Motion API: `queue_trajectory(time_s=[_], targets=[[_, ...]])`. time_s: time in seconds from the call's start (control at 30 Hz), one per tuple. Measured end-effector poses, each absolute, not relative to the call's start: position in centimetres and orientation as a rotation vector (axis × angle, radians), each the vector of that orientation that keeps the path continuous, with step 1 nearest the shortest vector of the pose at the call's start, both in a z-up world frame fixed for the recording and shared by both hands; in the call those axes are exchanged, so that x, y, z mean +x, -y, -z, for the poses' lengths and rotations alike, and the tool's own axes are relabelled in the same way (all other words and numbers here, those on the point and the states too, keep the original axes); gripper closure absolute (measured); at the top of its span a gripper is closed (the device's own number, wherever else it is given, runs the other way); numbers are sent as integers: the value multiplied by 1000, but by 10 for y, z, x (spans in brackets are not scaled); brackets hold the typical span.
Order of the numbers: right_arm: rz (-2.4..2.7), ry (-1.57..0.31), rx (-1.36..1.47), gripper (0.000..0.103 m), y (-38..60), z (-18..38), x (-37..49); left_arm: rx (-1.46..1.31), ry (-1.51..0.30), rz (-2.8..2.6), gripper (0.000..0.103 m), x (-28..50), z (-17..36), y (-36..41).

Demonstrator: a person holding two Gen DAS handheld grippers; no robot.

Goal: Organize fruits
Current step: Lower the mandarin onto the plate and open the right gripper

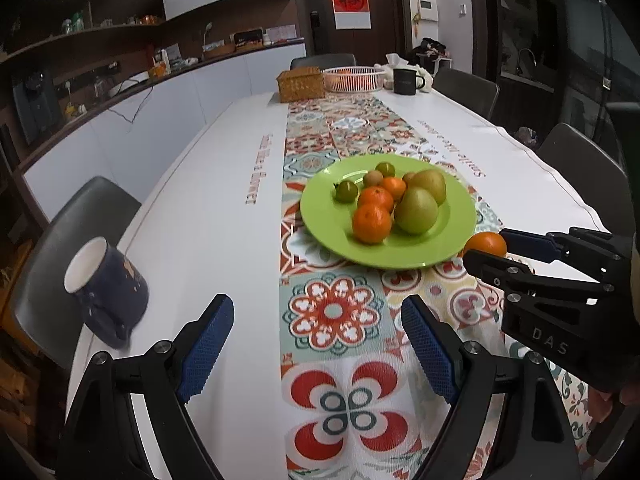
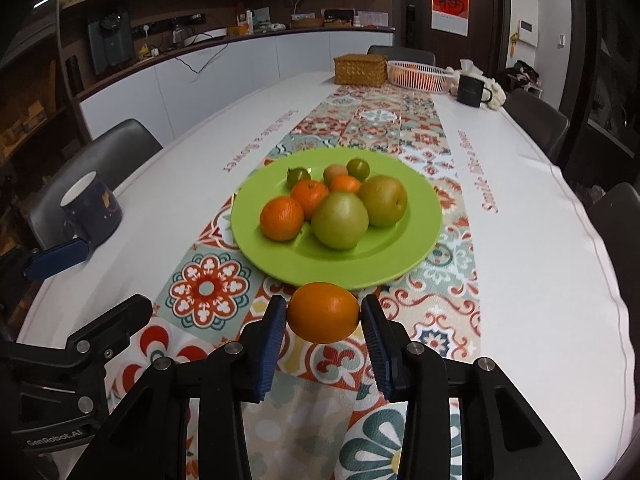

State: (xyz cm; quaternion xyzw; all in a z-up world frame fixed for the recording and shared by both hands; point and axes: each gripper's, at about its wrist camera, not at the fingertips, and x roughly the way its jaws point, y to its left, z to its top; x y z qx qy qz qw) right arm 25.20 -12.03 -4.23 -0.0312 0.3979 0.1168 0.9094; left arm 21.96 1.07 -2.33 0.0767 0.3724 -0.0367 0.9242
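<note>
Nearest, lower centre of the right wrist view: right gripper is clamped on a smooth round orange fruit, pads pressing both ends, fruit off the desk w/ the patterned runner cloth under it. It sits just short of the near rim of the round lime-green plastic plate, not yet over it.

Left gripper, bottom of the left wrist view, has its blue pads wide apart w/ nothing btwn them, over the white desk.

Mid frame: plate already carries a pile — three orange mandarins, two big green pears, two small dark-green round fruits, plus a brownish one, maybe a kiwi.

Left edge: dark blue mug w/ white inside, not part of the job.

Far end: woven wicker box, white slotted basket w/ something orange inside, black mug.

Judgement: mostly done; held orange is left to place. No other loose fruit visible on the desk.
</note>
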Motion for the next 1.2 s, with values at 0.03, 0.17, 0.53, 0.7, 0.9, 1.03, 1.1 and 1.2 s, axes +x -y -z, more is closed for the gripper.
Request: queue_trajectory(time_s=[0.03, 0.17, 0.53, 0.7, 0.9, 1.03, 1.1, 1.2], targets=[[-242, -815, -64, 63, 121, 39, 252, 160, -759, 73, 17, 222, 21, -10], [-241, -783, -62, 63, 121, 25, 258, 161, -742, 67, 17, 231, 13, -13], [-231, -734, -55, 63, 115, 6, 296, 105, -726, 36, 17, 280, 0, -27], [-232, -734, -52, 63, 111, 9, 317, 102, -724, 40, 17, 299, 2, -27], [-229, -744, -53, 63, 111, 17, 340, 104, -735, 36, 17, 315, 10, -27], [-234, -746, -63, 63, 110, 21, 352, 101, -739, 32, 17, 319, 14, -28], [-235, -745, -64, 63, 109, 22, 358, 101, -738, 27, 17, 320, 15, -29], [-237, -740, -48, 62, 110, 25, 363, 89, -726, 17, 17, 320, 15, -32]])
